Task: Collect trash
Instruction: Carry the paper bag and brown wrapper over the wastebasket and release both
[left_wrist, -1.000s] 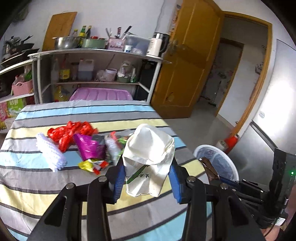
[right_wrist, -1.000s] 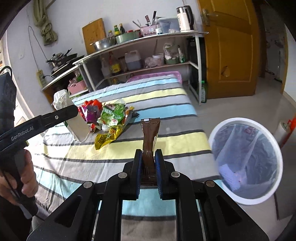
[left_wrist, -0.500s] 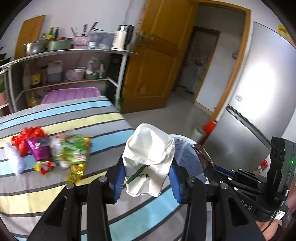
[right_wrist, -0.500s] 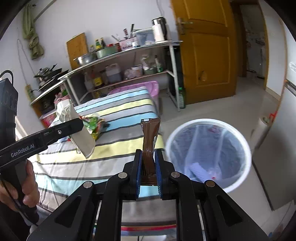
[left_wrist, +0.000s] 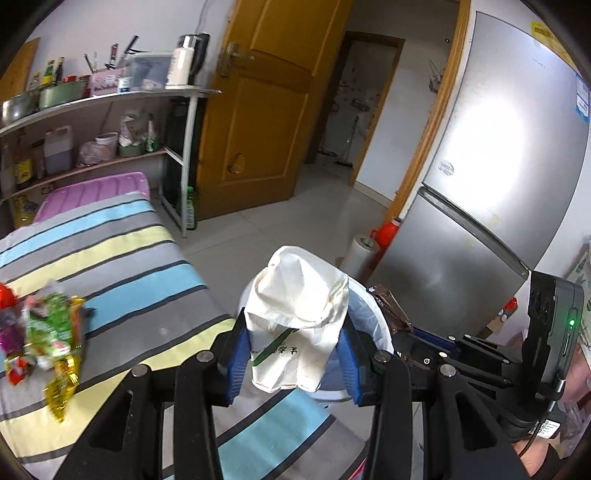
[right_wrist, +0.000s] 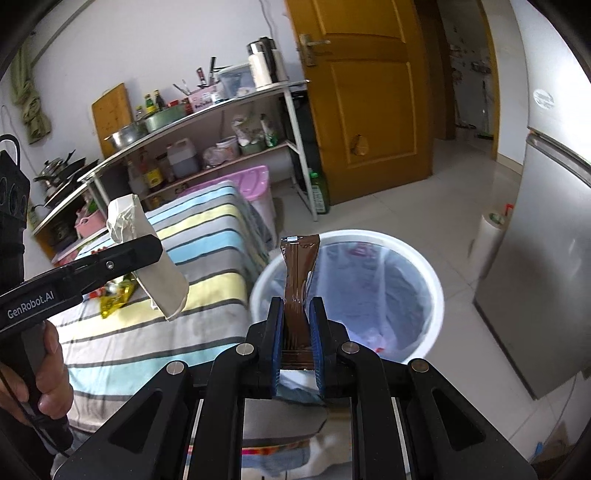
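My left gripper (left_wrist: 291, 339) is shut on a crumpled white paper cup (left_wrist: 299, 310) and holds it above the near rim of the white trash bin (left_wrist: 380, 325), which is mostly hidden behind it. The cup (right_wrist: 147, 251) and left gripper also show at the left of the right wrist view. My right gripper (right_wrist: 297, 332) is shut on a brown wrapper (right_wrist: 297, 269) held upright over the near-left rim of the bin (right_wrist: 436, 291), which has a clear liner and some trash inside. The wrapper (left_wrist: 388, 302) shows beside the cup.
A striped table (left_wrist: 129, 273) on the left carries more wrappers (left_wrist: 51, 332). Behind it are a metal shelf (right_wrist: 229, 107) with kitchenware and a pink tub (right_wrist: 255, 184). A silver fridge (right_wrist: 554, 236), a paper roll (right_wrist: 489, 229) and an open yellow door (right_wrist: 373, 96) lie to the right.
Both grippers have swung right, away from the table and toward the bin, each keeping its item. The bin now lies directly under and ahead of them.
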